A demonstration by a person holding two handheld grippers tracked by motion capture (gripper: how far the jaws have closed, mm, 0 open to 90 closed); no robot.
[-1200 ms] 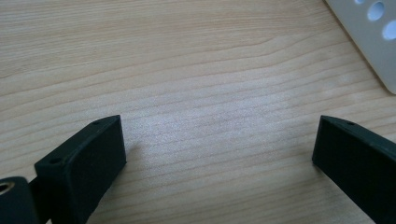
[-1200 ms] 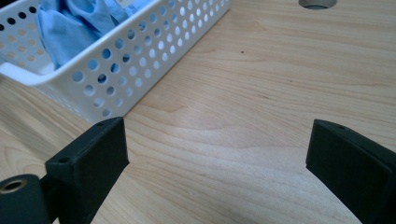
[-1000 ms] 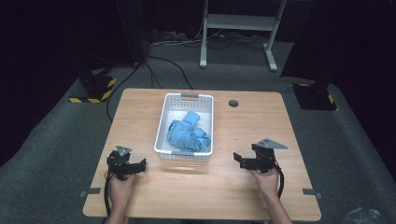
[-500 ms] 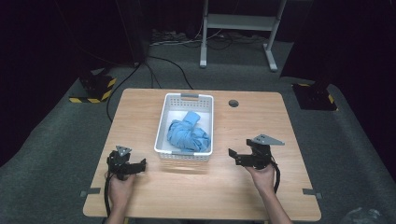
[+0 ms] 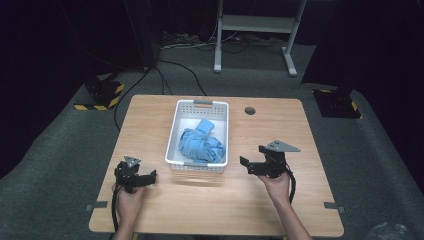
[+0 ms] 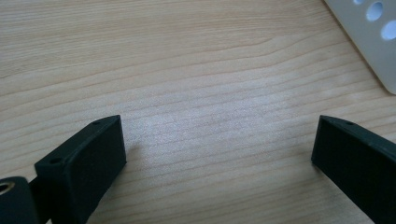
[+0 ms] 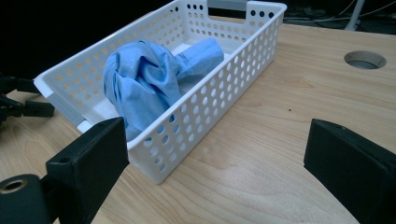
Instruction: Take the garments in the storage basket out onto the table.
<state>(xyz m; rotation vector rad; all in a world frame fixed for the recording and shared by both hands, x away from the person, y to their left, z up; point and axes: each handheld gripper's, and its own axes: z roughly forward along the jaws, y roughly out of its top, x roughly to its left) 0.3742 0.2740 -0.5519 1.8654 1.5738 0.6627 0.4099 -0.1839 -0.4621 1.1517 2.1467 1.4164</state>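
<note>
Right claw (image 5: 250, 164) agape — basket (image 5: 220, 131) just left; blue cloth (image 5: 200, 143) inside

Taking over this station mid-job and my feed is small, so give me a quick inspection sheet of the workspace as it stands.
Surface: wooden table, with a round grommet hole toward the far edge.
Job's things: white perforated basket at centre, with crumpled blue cloth inside.
Clutter: nothing seen on the table.
Grippers: left hand-held gripper low over the wood left of the basket, jaws wide apart, holding nothing; right hand-held gripper right of the basket, pointing at it, jaws wide apart, holding nothing.
Cables: black cables on the floor beyond the table.
Surroundings: grey carpet, white metal frame, two black-and-yellow floor bases.
</note>
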